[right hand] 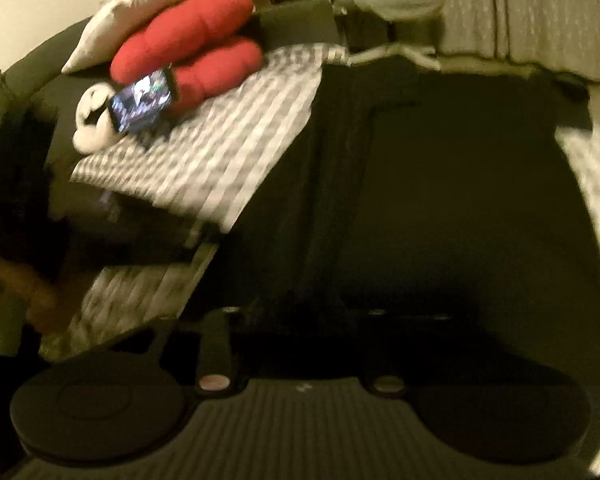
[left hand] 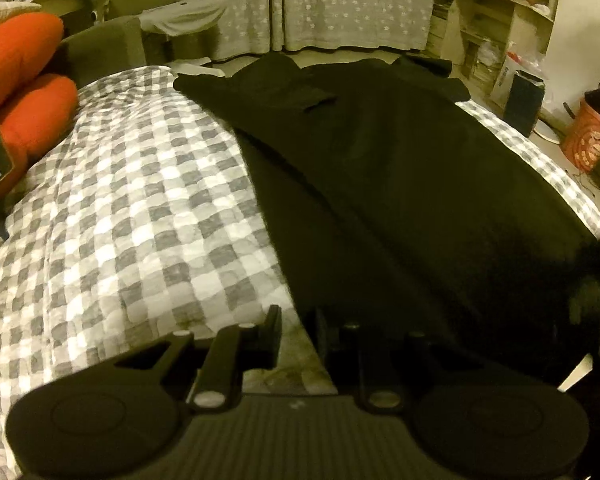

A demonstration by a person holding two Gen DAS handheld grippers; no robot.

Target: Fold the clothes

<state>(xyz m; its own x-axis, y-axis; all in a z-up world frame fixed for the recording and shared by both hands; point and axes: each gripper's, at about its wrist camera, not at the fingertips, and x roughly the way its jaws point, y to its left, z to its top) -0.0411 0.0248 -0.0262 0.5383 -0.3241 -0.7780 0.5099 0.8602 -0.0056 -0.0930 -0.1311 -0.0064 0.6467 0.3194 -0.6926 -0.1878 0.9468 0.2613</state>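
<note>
A black garment lies spread flat on the grey-and-white checked bed cover, reaching from the far edge to the near one. My left gripper sits at the garment's near left hem. Its jaws stand a little apart, with pale cloth showing in the gap; the right finger is over black fabric. In the blurred right wrist view the garment fills the middle. My right gripper hovers over its near part, the dark fingers hard to pick out but apart, with nothing seen pinched between them.
Red cushions, a white pillow and a lit phone lie at the bed's head, left of the garment. An orange bucket and shelves stand right of the bed, curtains behind it. A blurred hand shows at the left.
</note>
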